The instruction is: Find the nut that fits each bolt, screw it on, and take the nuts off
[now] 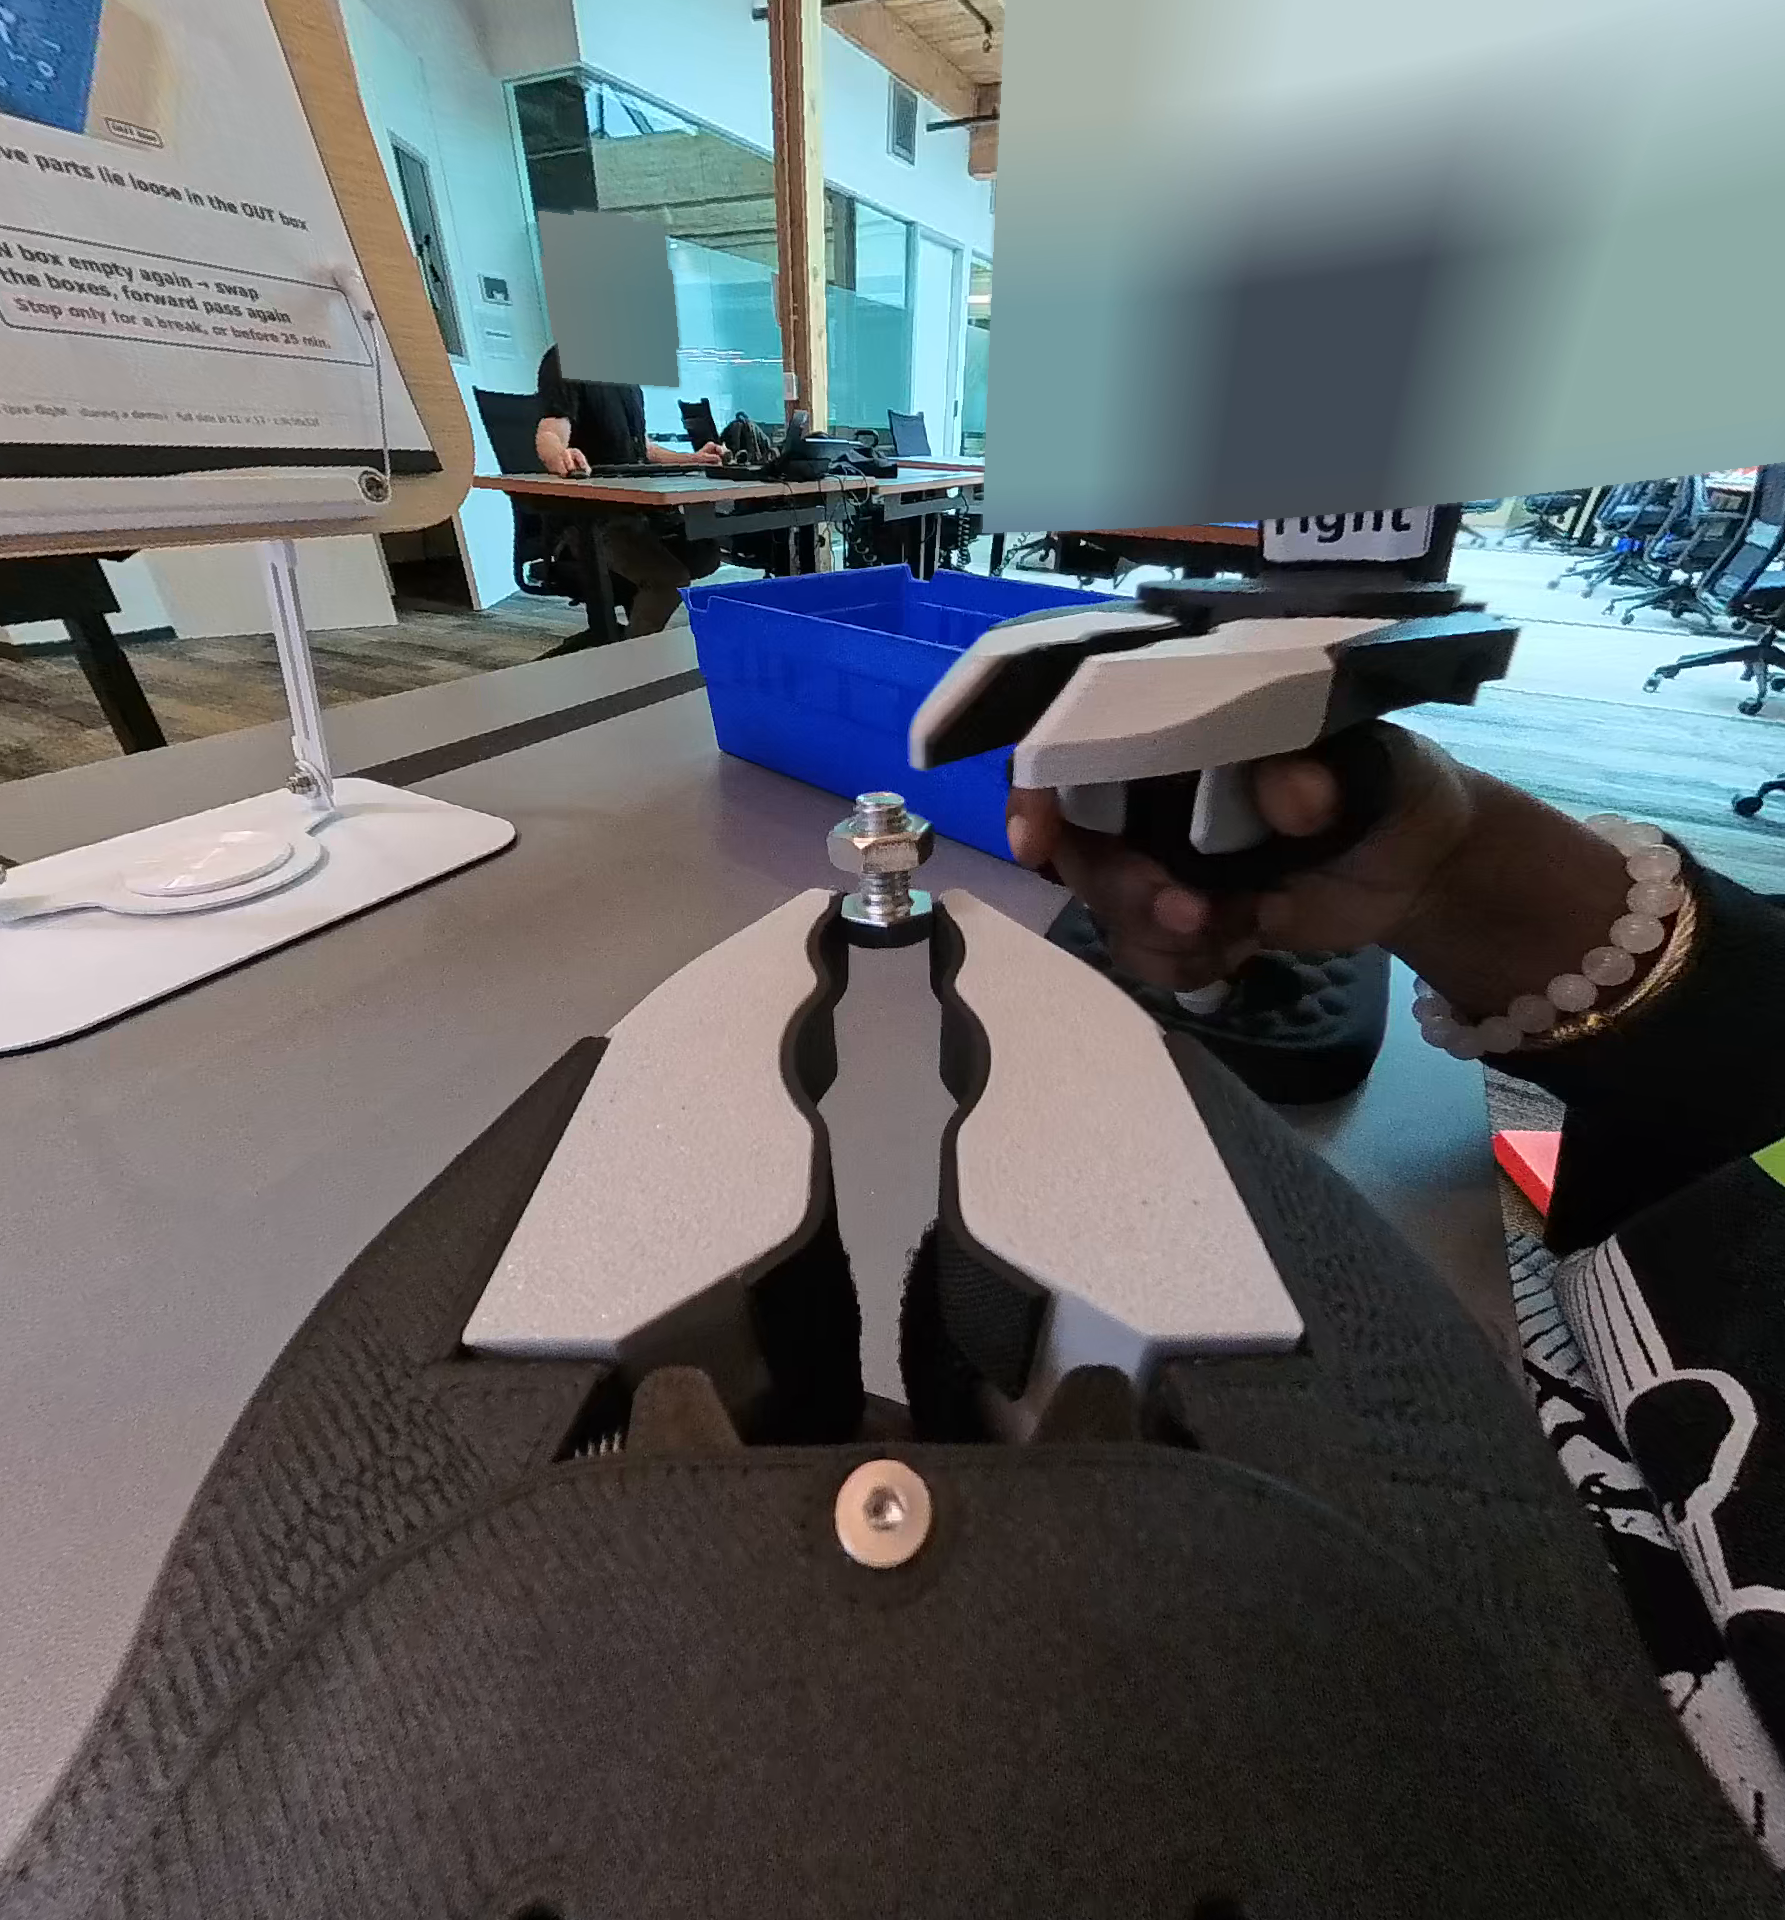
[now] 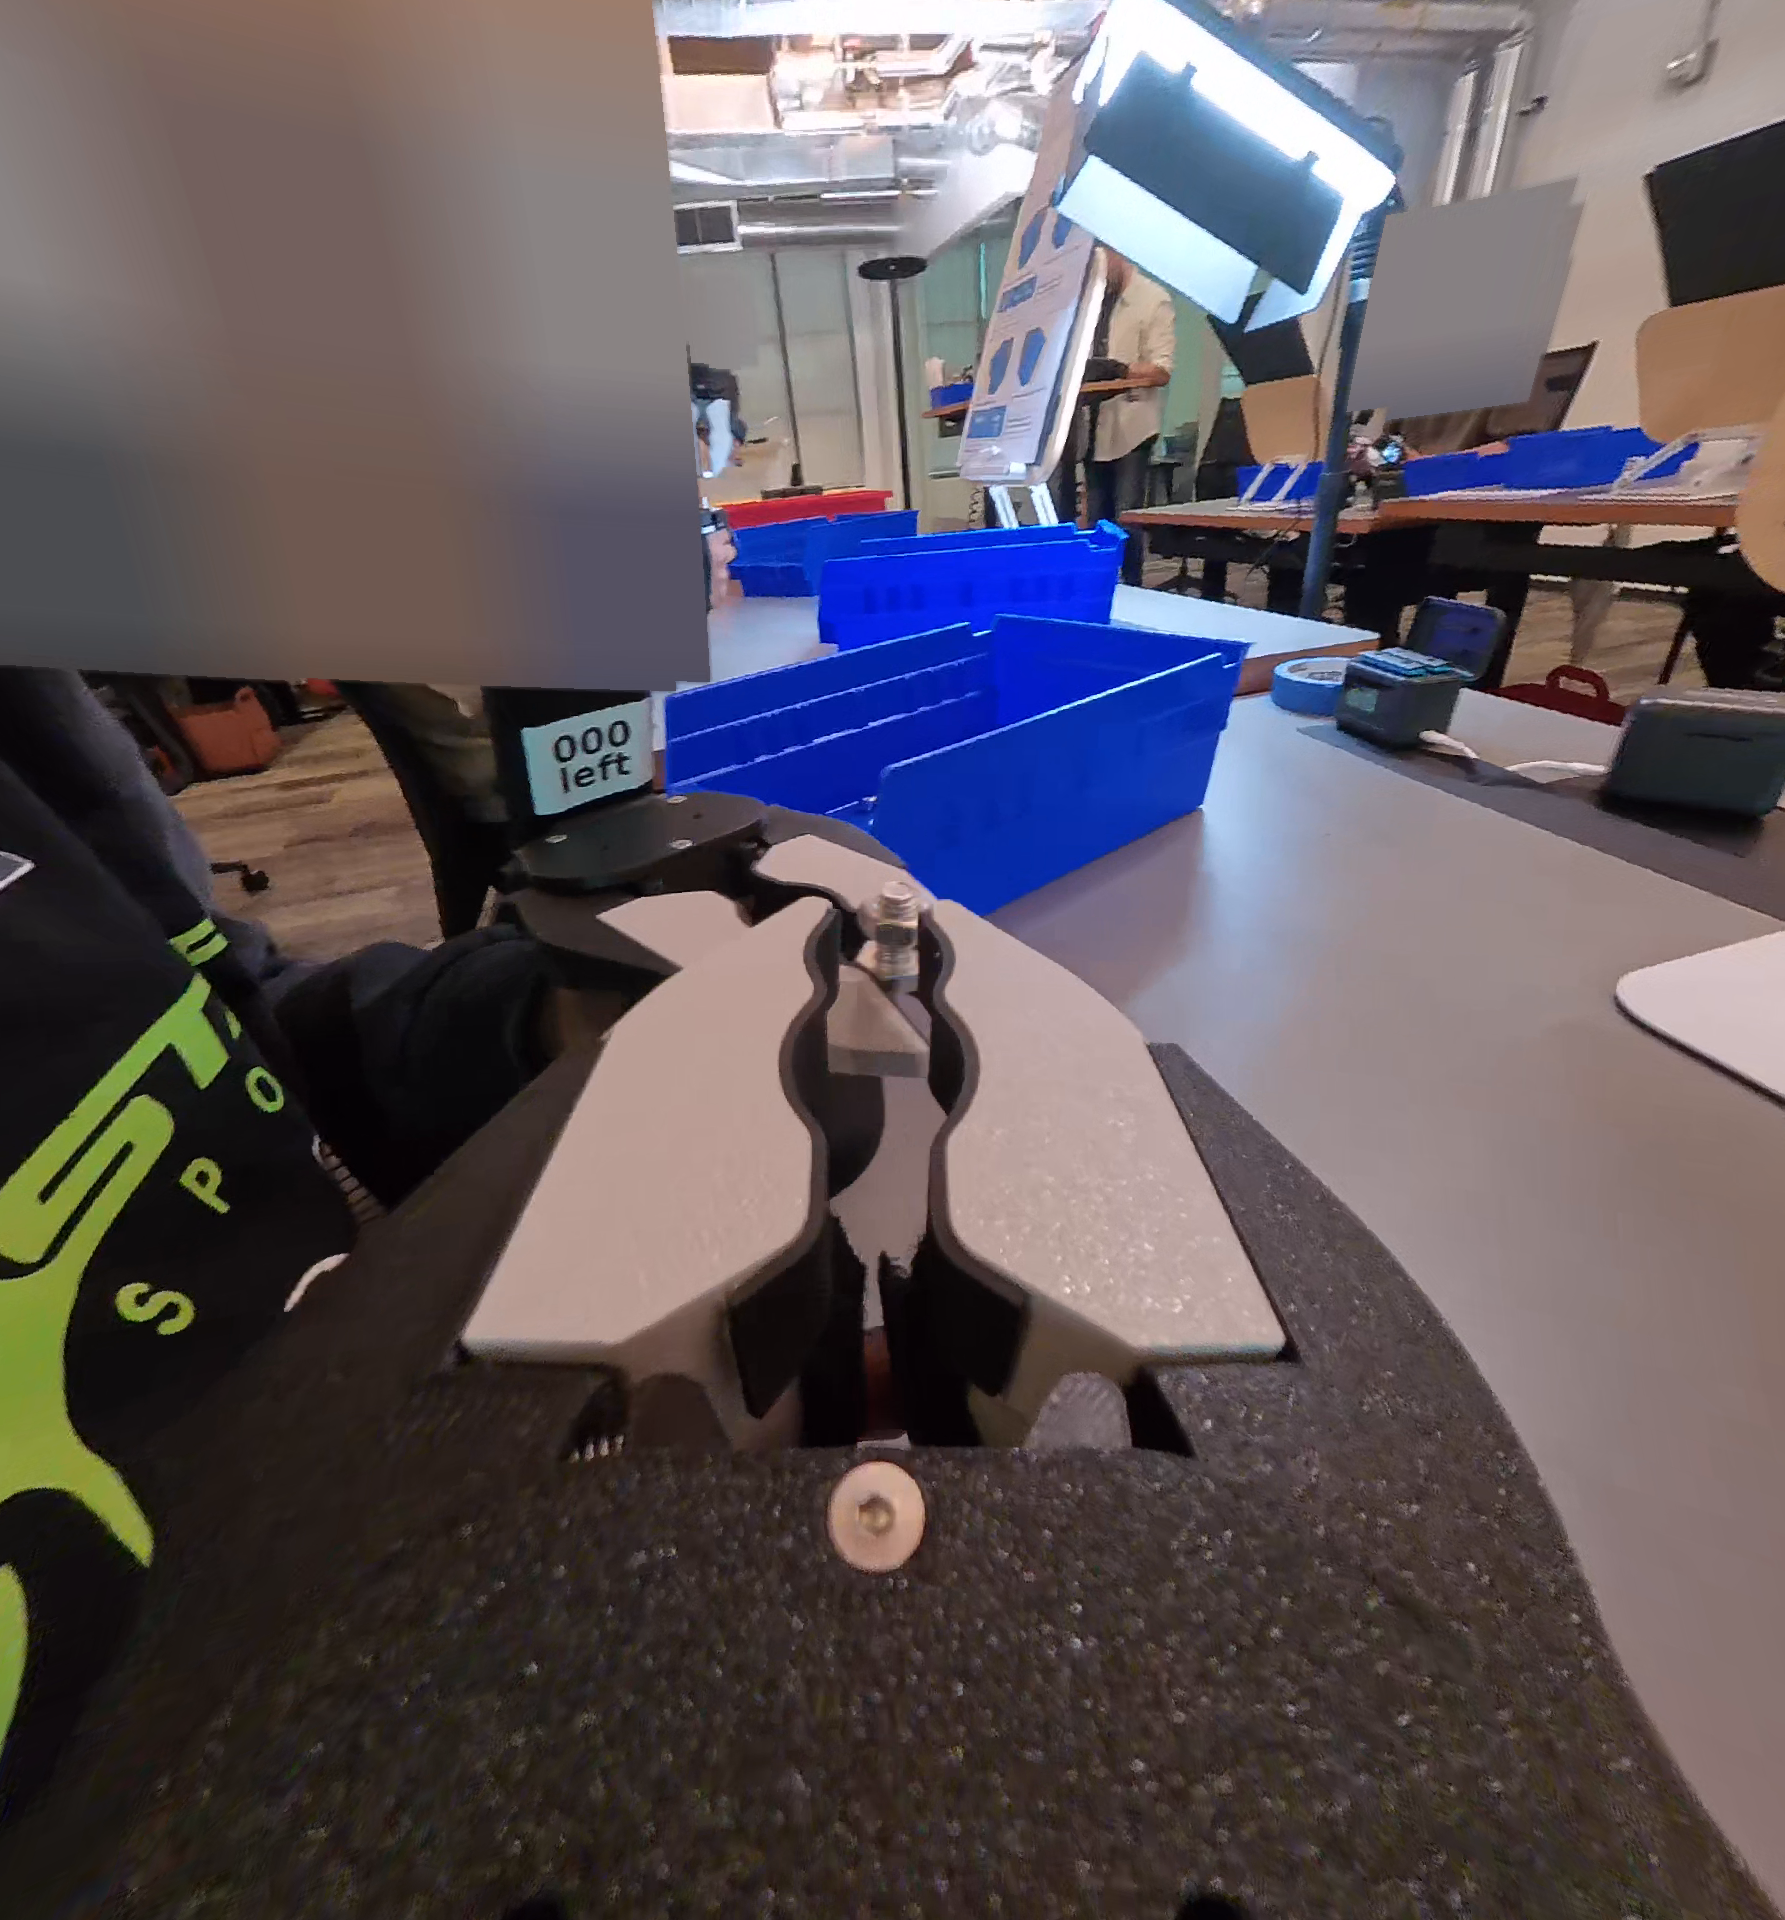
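1. One bolt [image 1: 883, 891] is standing upright just in front of the blue bin [image 1: 815, 665], lifted clear of the table [image 1: 244, 1195].
2. The left gripper [image 1: 886, 923] is pinching the bolt by its head, so the thread is pointing upward on the near side of the bin.
3. One nut [image 1: 880, 844] is sitting on the thread near its free end, with bare thread showing between nut and head.
4. The right gripper [image 1: 976, 758] is hovering in front of the bin's right end, beside and a little above the nut without touching it. Its tongs are standing slightly parted and holding nothing.
5. A hand [image 1: 1231, 873] is gripping the right gripper's handle, to the right of the bin's front corner.
6. Progress, as judged: this nut is matching this bolt, since it is engaging the thread. Whether it is being run on or run off cannot be told from its position alone.
7. Remaining, as judged: the nut is needing either more turns toward the head or a few turns to come free. The bin's contents are hidden, so how many other pairs are waiting cannot be told.
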Demonstrator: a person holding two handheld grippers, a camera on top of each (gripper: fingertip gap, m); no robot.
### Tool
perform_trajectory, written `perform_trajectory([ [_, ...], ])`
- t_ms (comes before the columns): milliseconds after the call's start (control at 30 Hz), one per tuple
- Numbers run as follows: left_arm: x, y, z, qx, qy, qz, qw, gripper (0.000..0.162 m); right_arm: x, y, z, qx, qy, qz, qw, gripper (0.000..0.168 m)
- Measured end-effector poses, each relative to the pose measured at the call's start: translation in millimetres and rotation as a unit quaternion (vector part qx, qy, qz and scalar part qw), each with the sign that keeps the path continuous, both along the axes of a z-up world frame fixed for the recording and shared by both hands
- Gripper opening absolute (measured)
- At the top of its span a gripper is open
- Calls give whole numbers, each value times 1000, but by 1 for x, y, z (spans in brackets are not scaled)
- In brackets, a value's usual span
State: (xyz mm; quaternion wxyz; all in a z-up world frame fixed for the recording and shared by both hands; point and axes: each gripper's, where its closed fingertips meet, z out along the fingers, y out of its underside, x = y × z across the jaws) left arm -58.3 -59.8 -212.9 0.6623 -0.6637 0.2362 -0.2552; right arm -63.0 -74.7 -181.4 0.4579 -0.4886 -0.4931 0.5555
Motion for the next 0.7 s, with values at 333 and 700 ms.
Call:
perform_trajectory([
  [333,1,-1,0,1,1,-3,1000,15,-29,-5,-9,5,-19,30,999,31],
  [700,0,0,0,0,1,0,1000,15,-24,-6,-9,9,-19,24,999,25],
])
